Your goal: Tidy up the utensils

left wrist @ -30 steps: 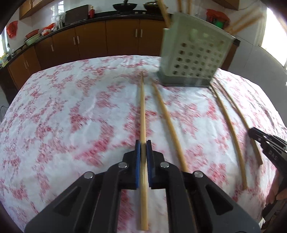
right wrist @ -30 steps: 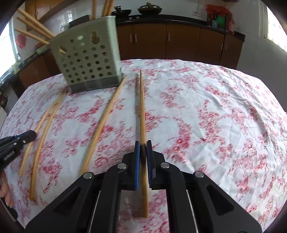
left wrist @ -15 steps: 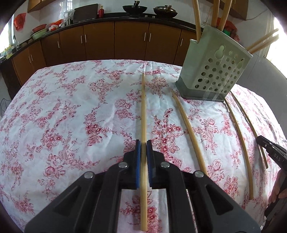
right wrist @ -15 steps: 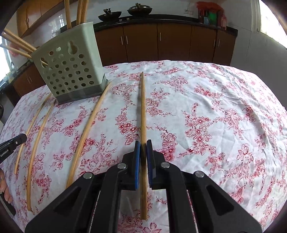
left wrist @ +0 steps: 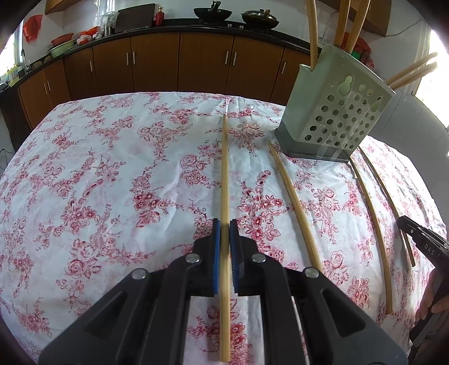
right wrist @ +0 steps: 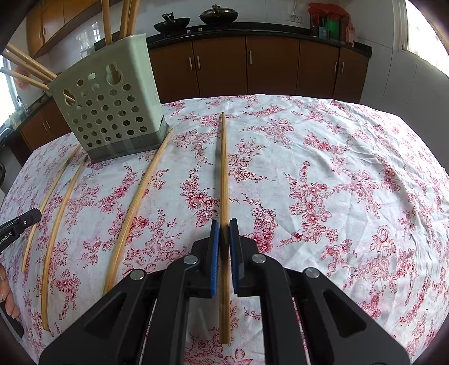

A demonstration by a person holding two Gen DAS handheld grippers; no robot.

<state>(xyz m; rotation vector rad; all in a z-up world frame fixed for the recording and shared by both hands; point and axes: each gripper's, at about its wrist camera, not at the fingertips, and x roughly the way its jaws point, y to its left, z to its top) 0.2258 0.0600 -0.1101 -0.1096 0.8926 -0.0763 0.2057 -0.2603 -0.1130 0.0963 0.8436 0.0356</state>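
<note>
Three chopsticks [left wrist: 297, 207] lie on cloth [left wrist: 98, 174] beside holder [left wrist: 334, 118]. Left gripper [left wrist: 224, 252], right gripper [right wrist: 224, 252] each clamp chopstick [left wrist: 224, 179], long axis pointing straight ahead.

A table covered by a white cloth with red floral print [left wrist: 112, 174] bears a pale green perforated plastic utensil holder on a grey base [left wrist: 334, 112], upright, with three loose bamboo chopsticks [left wrist: 294, 205] lying just beside it.

Holder's chopsticks [left wrist: 342, 22] cut off above
</note>
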